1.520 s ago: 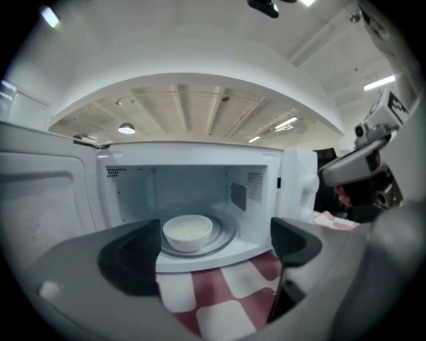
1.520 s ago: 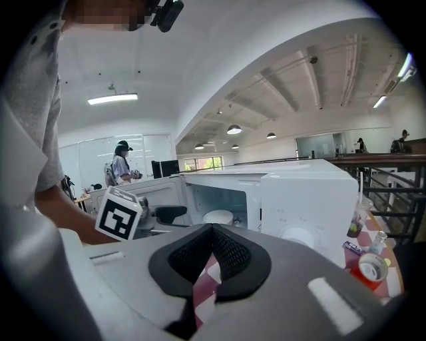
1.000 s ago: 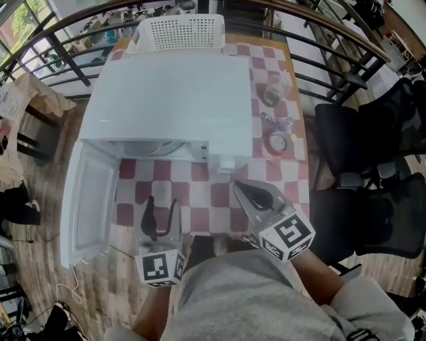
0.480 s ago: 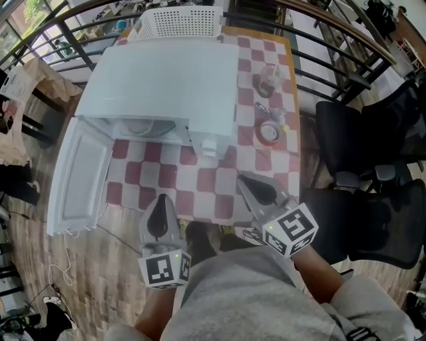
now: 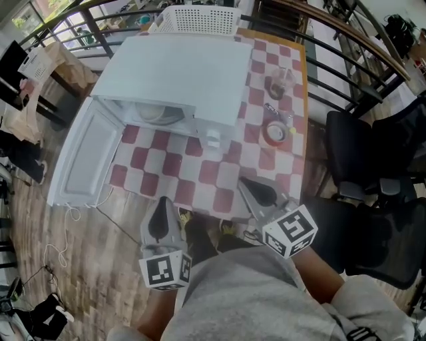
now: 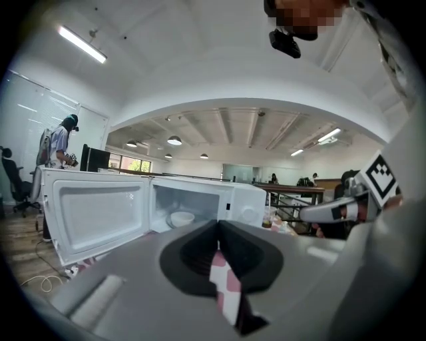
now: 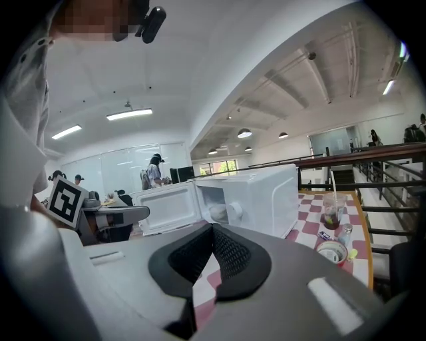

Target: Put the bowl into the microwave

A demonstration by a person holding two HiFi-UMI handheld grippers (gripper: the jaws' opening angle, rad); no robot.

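Note:
A white microwave [image 5: 180,73] stands on the red-and-white checkered table [image 5: 200,170], its door [image 5: 90,156] swung wide open to the left. A white bowl [image 5: 154,112] sits inside the cavity; it also shows in the left gripper view as the bowl [image 6: 181,218] and in the right gripper view as the bowl [image 7: 218,212]. My left gripper [image 5: 162,202] is shut and empty, hanging just off the table's near edge. My right gripper [image 5: 243,181] is also shut on nothing, over the table's near right corner. Both point toward the microwave, well short of it.
A white perforated basket [image 5: 196,18] stands behind the microwave. Right of it on the table are a cup with a drink [image 5: 276,85], a small bottle [image 5: 289,121] and a red tape roll [image 5: 274,133]. Black chairs [image 5: 373,153] stand at the right; a cord [image 5: 73,213] lies below the door.
The left gripper's jaws went from open to shut with nothing between them. Both grippers drew back from the microwave toward the table's near edge.

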